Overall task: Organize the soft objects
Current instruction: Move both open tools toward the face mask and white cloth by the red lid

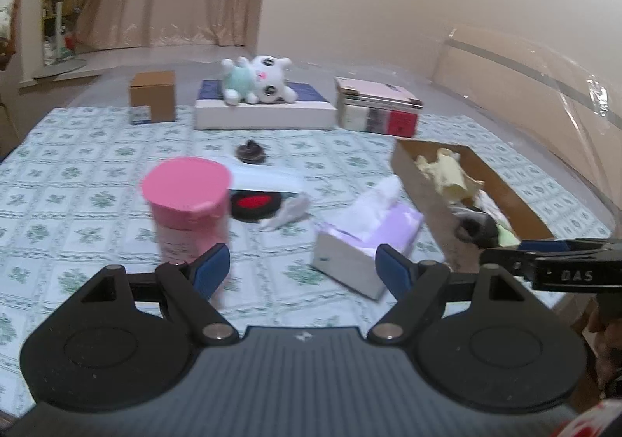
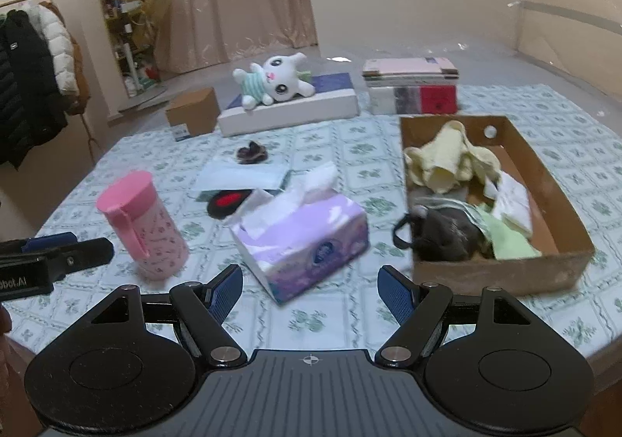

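Fingers of both the left gripper (image 1: 303, 268) and right gripper (image 2: 310, 287) stood wide and empty above the floral tablecloth (image 2: 350, 141), while soft cloths filled the brown cardboard tray (image 2: 544, 180), apparently the collecting place.

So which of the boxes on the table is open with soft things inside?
The long brown cardboard box on the right; the small brown box is shut.

Matt brown cardboard box (image 2: 544, 180), smooth pink plastic cup (image 2: 142, 223), fuzzy plush toy (image 2: 276, 83), glossy tissue box (image 2: 307, 238), printed cloth table cover (image 2: 350, 149)
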`<action>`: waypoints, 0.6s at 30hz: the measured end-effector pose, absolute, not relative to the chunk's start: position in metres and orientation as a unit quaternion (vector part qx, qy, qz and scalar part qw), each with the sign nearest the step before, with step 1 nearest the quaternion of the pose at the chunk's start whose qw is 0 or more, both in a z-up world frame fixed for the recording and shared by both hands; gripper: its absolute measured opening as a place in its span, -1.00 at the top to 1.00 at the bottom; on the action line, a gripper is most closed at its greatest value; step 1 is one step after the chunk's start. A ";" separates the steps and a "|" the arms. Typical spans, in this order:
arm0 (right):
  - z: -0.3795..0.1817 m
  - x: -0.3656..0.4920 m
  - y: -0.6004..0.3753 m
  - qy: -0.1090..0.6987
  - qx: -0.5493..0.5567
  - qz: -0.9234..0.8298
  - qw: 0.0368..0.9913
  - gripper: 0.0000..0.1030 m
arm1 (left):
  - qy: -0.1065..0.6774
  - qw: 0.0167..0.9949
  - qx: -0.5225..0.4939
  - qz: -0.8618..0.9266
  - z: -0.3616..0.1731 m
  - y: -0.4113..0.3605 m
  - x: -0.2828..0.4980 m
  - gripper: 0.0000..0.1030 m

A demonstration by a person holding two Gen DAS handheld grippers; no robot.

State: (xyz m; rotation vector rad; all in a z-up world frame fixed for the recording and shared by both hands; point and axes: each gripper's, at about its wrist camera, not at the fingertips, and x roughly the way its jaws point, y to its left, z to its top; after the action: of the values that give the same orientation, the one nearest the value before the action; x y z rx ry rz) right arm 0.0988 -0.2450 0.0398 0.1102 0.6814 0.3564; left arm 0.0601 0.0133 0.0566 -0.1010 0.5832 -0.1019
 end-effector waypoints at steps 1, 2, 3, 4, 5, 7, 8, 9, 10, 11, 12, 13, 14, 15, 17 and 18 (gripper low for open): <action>0.040 0.100 -0.243 0.331 0.052 0.177 0.925 -0.48 | 0.288 0.955 -0.047 -0.047 0.057 0.018 0.060 -0.55; 0.040 0.100 -0.241 0.330 0.050 0.179 0.925 -0.48 | 0.288 0.955 -0.045 -0.045 0.057 0.021 0.061 -0.55; 0.040 0.102 -0.239 0.329 0.049 0.182 0.925 -0.48 | 0.289 0.955 -0.044 -0.043 0.057 0.025 0.061 -0.55; 0.040 0.103 -0.238 0.330 0.048 0.184 0.925 -0.48 | 0.288 0.955 -0.044 -0.043 0.057 0.028 0.061 -0.55; 0.040 0.104 -0.236 0.331 0.047 0.186 0.924 -0.48 | 0.288 0.956 -0.045 -0.044 0.056 0.031 0.062 -0.55; 0.039 0.106 -0.232 0.332 0.046 0.191 0.923 -0.48 | 0.286 0.956 -0.049 -0.047 0.056 0.035 0.062 -0.55; 0.039 0.107 -0.230 0.332 0.045 0.194 0.922 -0.48 | 0.286 0.956 -0.051 -0.048 0.056 0.036 0.063 -0.55; 0.038 0.108 -0.229 0.332 0.044 0.197 0.921 -0.48 | 0.287 0.955 -0.052 -0.051 0.056 0.038 0.063 -0.55; 0.037 0.108 -0.227 0.332 0.042 0.199 0.921 -0.48 | 0.287 0.955 -0.052 -0.053 0.056 0.038 0.063 -0.55; 0.037 0.110 -0.225 0.331 0.040 0.202 0.921 -0.48 | 0.288 0.955 -0.052 -0.056 0.057 0.039 0.064 -0.55; 0.037 0.110 -0.224 0.331 0.039 0.204 0.921 -0.48 | 0.289 0.954 -0.050 -0.060 0.057 0.039 0.065 -0.55; 0.037 0.111 -0.223 0.330 0.037 0.206 0.920 -0.48 | 0.290 0.954 -0.047 -0.064 0.057 0.039 0.065 -0.55; 0.037 0.112 -0.222 0.329 0.036 0.207 0.921 -0.48 | 0.289 0.954 -0.046 -0.067 0.058 0.040 0.066 -0.55; 0.037 0.113 -0.222 0.329 0.035 0.209 0.920 -0.48 | 0.289 0.954 -0.046 -0.071 0.058 0.040 0.067 -0.55; 0.038 0.115 -0.219 0.329 0.031 0.215 0.919 -0.48 | 0.289 0.953 -0.047 -0.080 0.059 0.043 0.069 -0.55; 0.038 0.116 -0.218 0.328 0.028 0.219 0.919 -0.48 | 0.289 0.953 -0.046 -0.081 0.061 0.045 0.071 -0.55</action>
State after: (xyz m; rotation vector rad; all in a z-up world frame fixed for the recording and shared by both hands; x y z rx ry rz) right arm 0.1160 -0.2177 0.0380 0.0574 0.6736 0.4510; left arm 0.0710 0.0452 0.0605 -0.0939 0.5864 -0.1654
